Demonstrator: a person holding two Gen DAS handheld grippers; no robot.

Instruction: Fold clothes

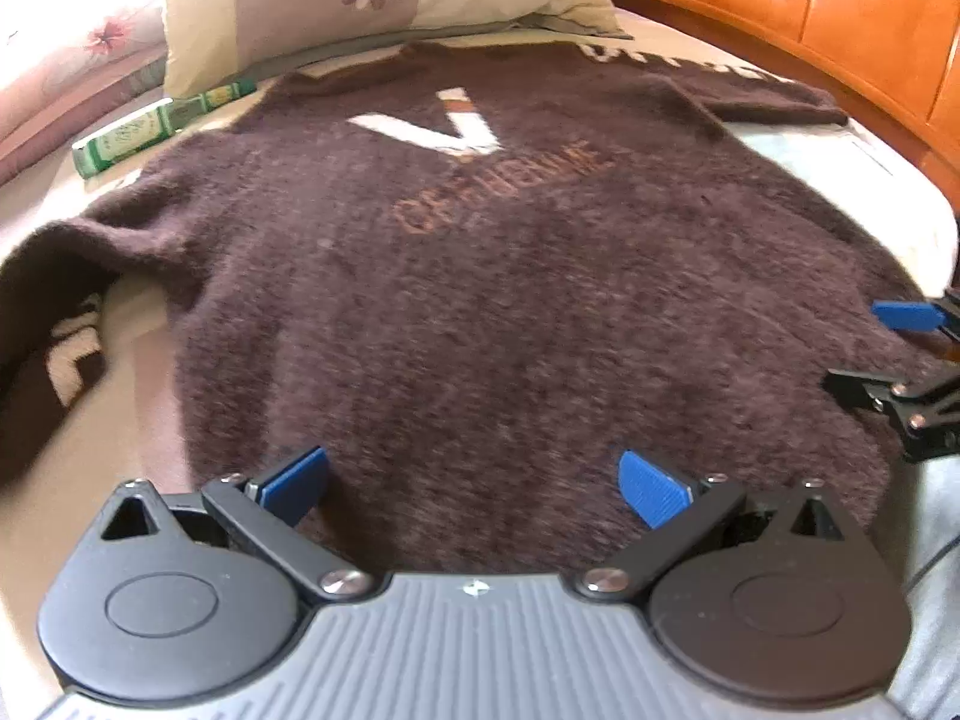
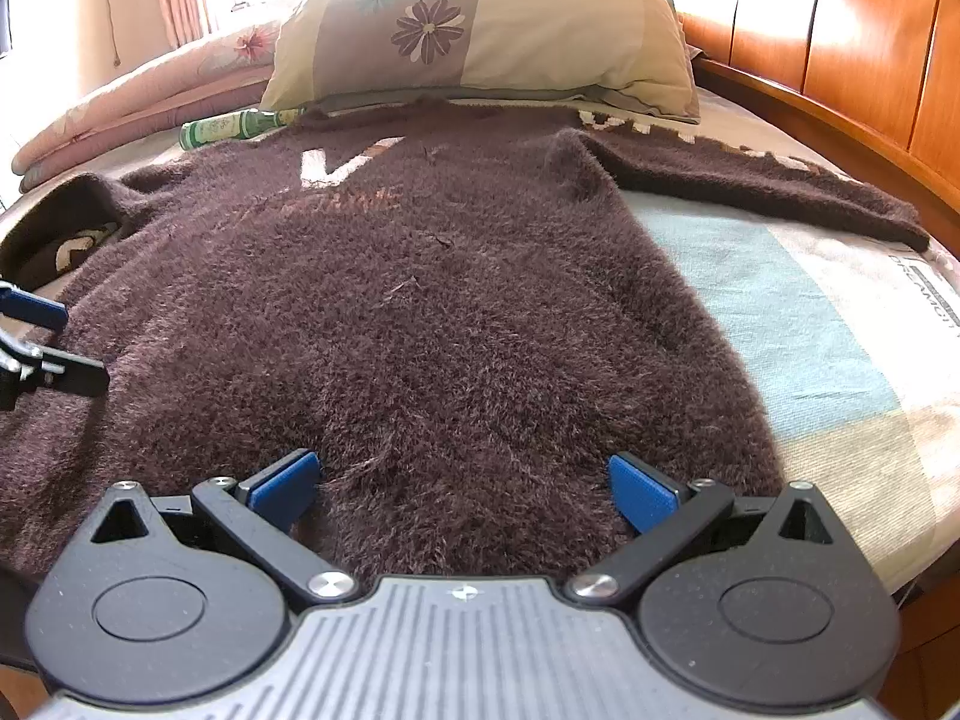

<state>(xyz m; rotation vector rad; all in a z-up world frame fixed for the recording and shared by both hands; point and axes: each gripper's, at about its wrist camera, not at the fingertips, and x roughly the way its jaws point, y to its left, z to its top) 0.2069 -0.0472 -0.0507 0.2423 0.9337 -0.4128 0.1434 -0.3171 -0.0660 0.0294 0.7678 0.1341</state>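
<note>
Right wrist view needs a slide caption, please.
Open right hand-held gripper over the hem of a brown sweater spread flat on a bed.

**What the two views leave unclear**

Ahead of the left fingers, the orange lettering on the brown sweater is too blurred to read. Left of them, the sweater's sleeve runs off the picture's edge. The sweater's hem lies hidden beneath both gripper bodies. The right gripper is cut at the right edge. Far beyond the right fingers, a green bottle, perhaps glass, slips partly behind the pillow.
</note>
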